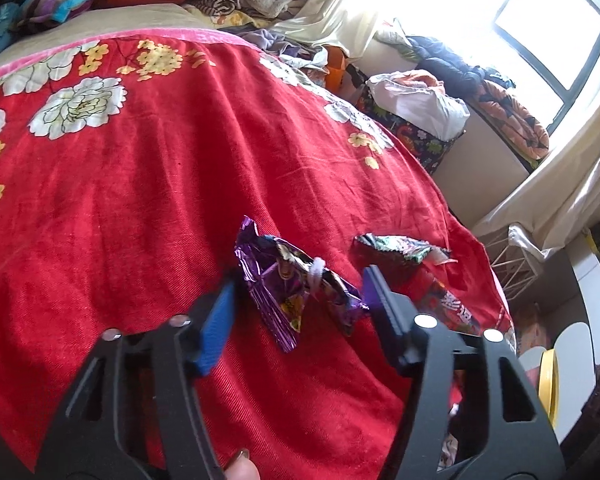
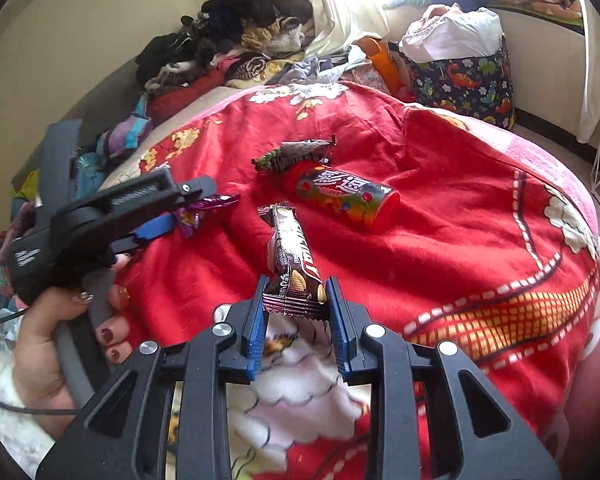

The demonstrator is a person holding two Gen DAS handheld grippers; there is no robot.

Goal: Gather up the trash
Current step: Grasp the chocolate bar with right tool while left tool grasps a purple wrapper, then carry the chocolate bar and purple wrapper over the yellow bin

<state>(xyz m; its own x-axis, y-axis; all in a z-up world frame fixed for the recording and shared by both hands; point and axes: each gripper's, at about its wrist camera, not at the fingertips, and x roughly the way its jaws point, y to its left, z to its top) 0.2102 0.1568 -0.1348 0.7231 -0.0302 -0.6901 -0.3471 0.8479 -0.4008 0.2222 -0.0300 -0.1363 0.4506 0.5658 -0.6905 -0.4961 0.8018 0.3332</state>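
Observation:
A crumpled purple wrapper (image 1: 288, 292) lies on the red floral blanket (image 1: 140, 200), between the spread fingers of my open left gripper (image 1: 300, 296). The left gripper also shows in the right wrist view (image 2: 188, 212) over that purple wrapper (image 2: 204, 206). My right gripper (image 2: 296, 300) is shut on the near end of a brown snack bar wrapper (image 2: 292, 256), holding it above the blanket. A red snack tube (image 2: 343, 198) and a dark green-edged wrapper (image 2: 296, 152) lie further back; both show in the left view, the wrapper (image 1: 395, 246) and the tube (image 1: 447, 300).
Piled clothes (image 2: 236, 40) line the far side of the bed. A dinosaur-print basket (image 2: 467, 80) with a white bag stands by the window. A white wire basket (image 1: 515, 264) stands on the floor at the bed's right.

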